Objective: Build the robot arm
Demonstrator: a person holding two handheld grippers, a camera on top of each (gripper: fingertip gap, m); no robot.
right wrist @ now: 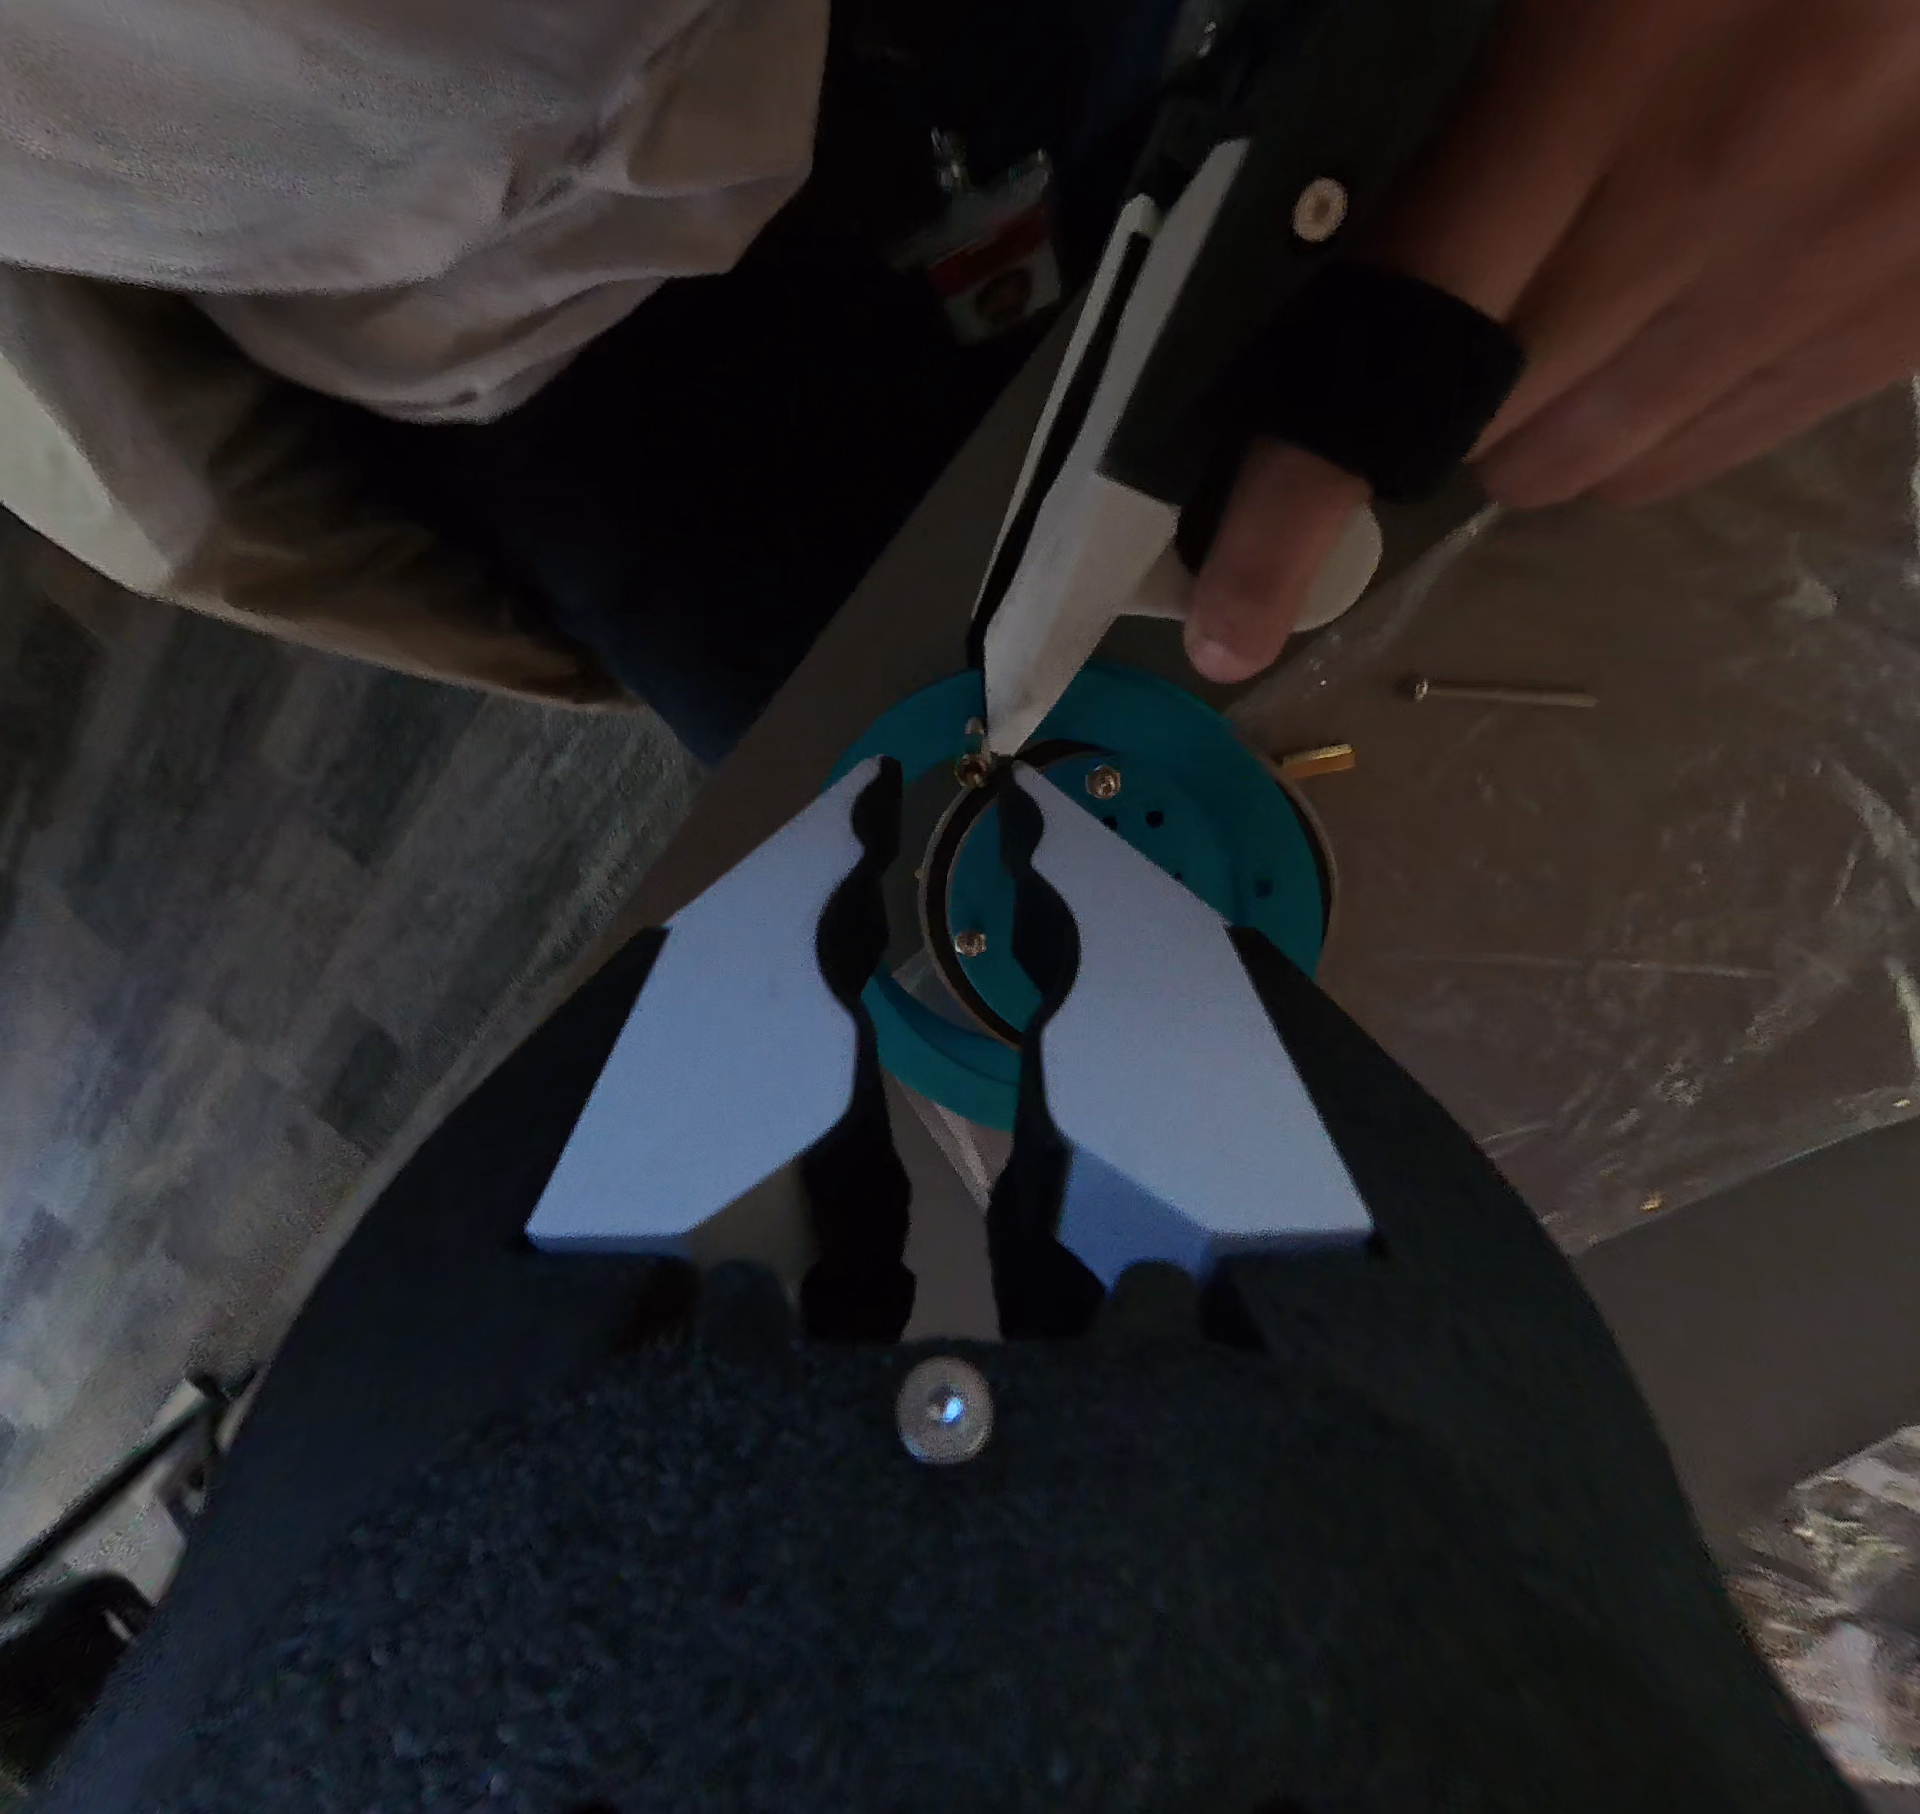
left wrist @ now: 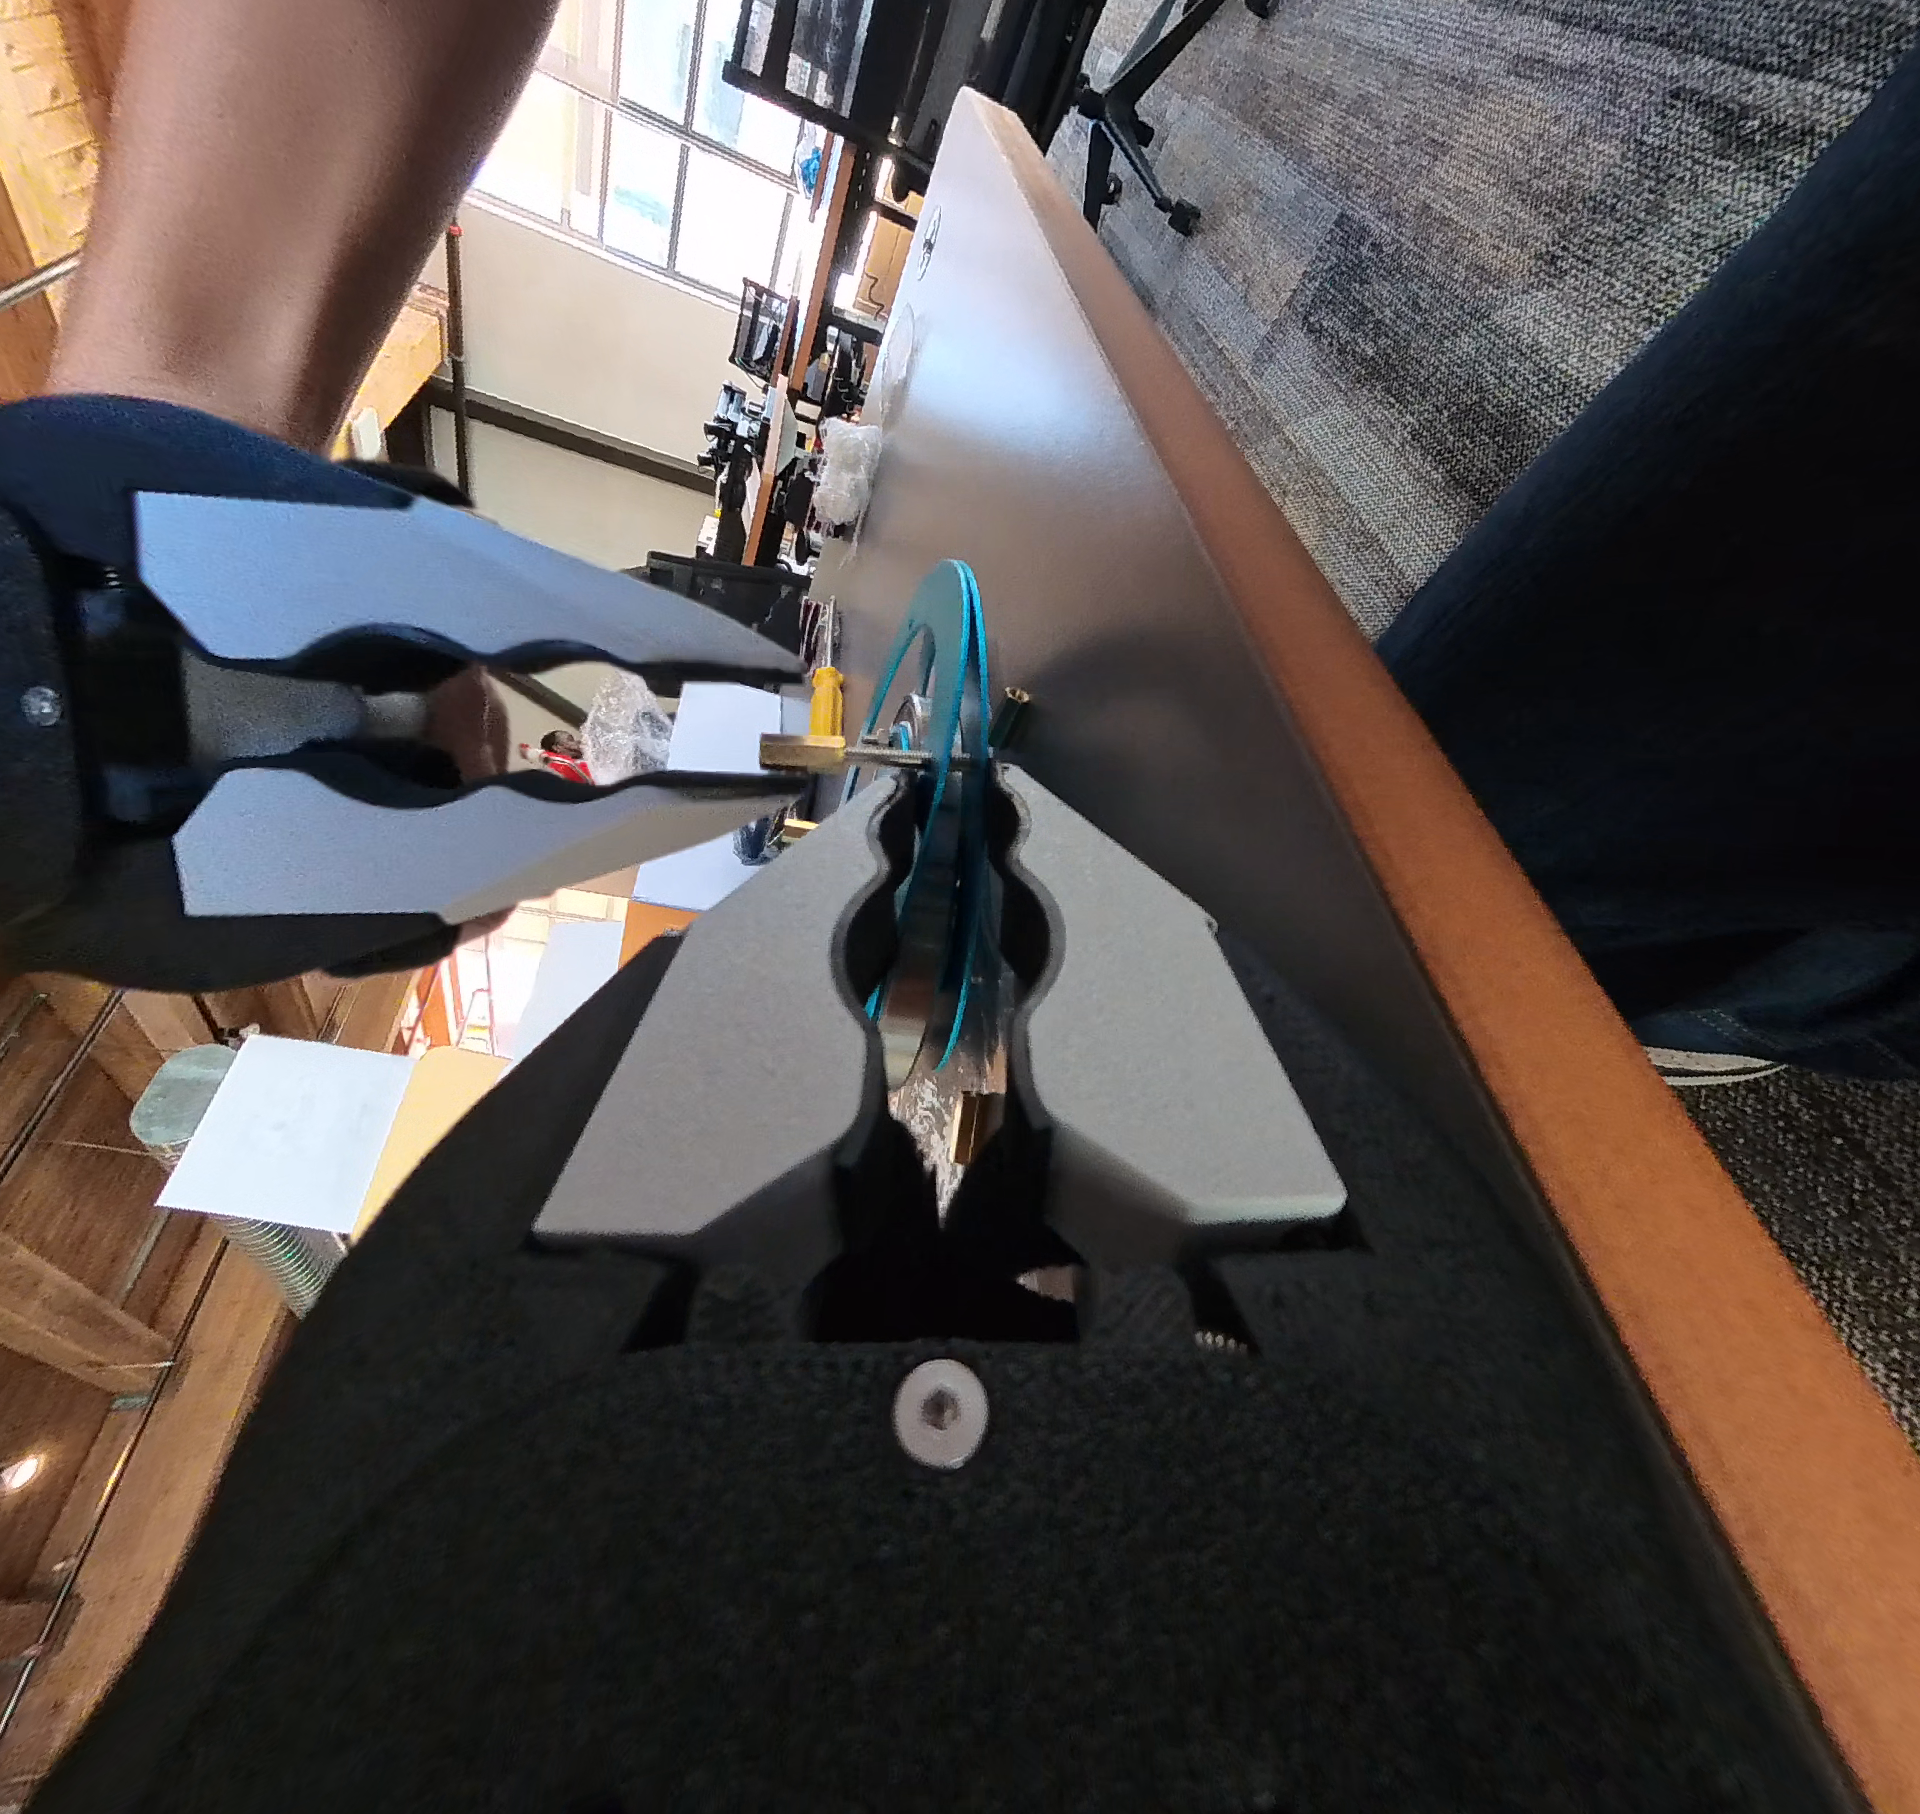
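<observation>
Disc (left wrist: 935,642) of teal plastic, likely stiff and light: left gripper (left wrist: 945,798) clamps its rim; right gripper (left wrist: 795,730), nine o'clock, pinches slippery-looking brass post (left wrist: 802,752).

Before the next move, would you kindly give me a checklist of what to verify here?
1. Left tool clamps the teal disc edge-on: ok.
2. Right tool is shut on the brass standoff: ok.
3. Brass standoff lines up with the screw that passes through the teal disc: ok.
4. Standoff threads engaged on the screw: cannot tell.
5. Long screw and spare standoff lie apart from both tools: ok.
</observation>
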